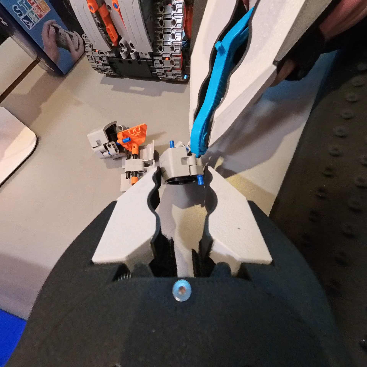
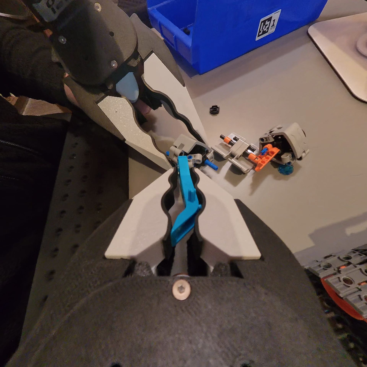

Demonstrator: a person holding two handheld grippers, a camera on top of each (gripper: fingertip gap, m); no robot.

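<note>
**Two claws meet at one small grey block**

Beige tabletop (image 1: 59, 198) fills both views. We see the left gripper (image 1: 181, 170) pinching the grey block (image 1: 178, 164), while the right gripper (image 2: 183, 172) is clamped on a blue lever (image 2: 185, 200) whose tip touches that block. Only the left view shows the tracked model (image 1: 135, 39) whole; only the right shows the blue bin (image 2: 218, 35). Loose parts (image 2: 264, 153) lie nearby. The contact point is hard to make out.

Two hand-held grippers (image 2: 184, 170) (image 2: 170, 147), one teal pry tool (image 2: 185, 200). Three small grey brick assemblies (image 1: 178, 164) (image 1: 111, 141) (image 1: 139, 160) lie mid-frame. One blue bin (image 2: 228, 35), one tracked model (image 1: 137, 37).
</note>
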